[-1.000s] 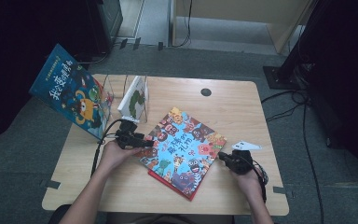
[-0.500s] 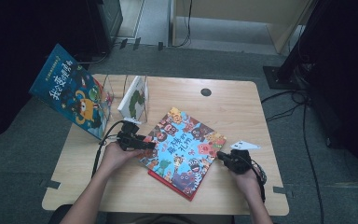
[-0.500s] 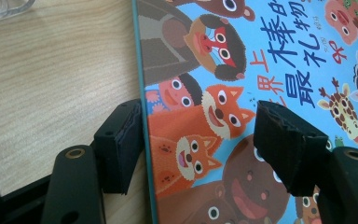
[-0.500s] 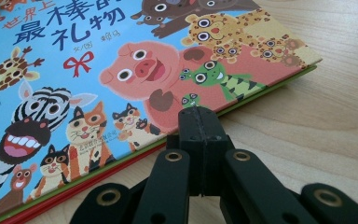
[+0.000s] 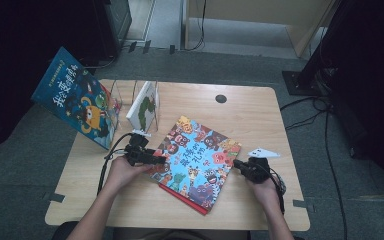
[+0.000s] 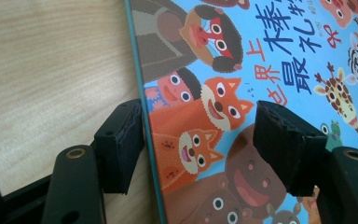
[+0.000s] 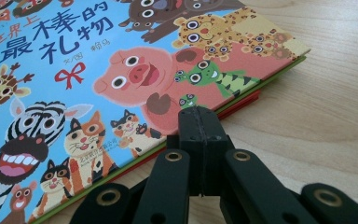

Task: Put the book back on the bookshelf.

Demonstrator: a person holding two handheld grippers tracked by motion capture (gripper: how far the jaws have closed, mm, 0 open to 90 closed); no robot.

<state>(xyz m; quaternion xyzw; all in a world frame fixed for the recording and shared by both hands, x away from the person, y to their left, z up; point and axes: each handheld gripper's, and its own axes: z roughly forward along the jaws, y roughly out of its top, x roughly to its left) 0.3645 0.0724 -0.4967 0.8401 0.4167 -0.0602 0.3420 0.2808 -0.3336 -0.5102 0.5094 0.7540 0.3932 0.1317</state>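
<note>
The left gripper (image 5: 156,159) straddles the near-left edge of the animal picture book (image 5: 196,157), its jaws apart and having just narrowed a little, one pad beside the edge, the other over the cover. The right gripper (image 5: 236,163) sits closed at the book's right edge, seemingly touching it. A red book (image 5: 182,196) lies beneath, on the table (image 5: 250,115).

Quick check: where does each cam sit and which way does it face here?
High view: above the person's side, facing forward and down at the table; forearms and both grippers enter from below.
Left gripper view: rides the left gripper, open astride the picture book edge.
Right gripper view: rides the shut right gripper, at the book's edge.
All three share the book.
</note>
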